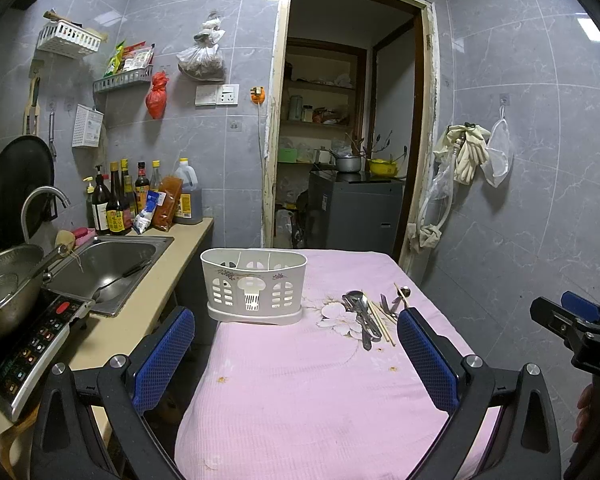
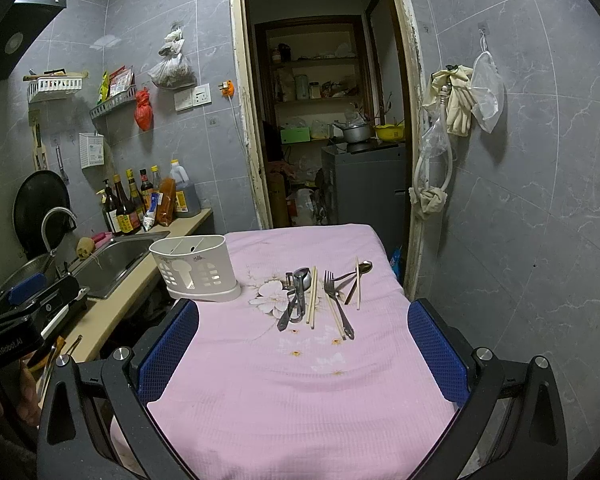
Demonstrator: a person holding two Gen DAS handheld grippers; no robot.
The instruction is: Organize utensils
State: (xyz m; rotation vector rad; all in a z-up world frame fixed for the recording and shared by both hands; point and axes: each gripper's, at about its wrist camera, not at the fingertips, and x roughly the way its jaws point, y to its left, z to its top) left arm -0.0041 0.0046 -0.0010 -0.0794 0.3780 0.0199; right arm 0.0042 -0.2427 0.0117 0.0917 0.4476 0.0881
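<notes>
I see both grippers, left and right, jaws spread wide, holding nothing. Utensils lie mid-cloth, right of white caddy at pink tablecloth's left edge; bare cloth nearer me.

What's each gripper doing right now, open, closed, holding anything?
Left gripper: open, holding nothing, above the pink tablecloth.
Right gripper: open, holding nothing.

A white utensil caddy stands on the pink-clothed surface. Loose utensils lie right of the caddy. The left gripper hovers before it, fingers spread wide.
</notes>
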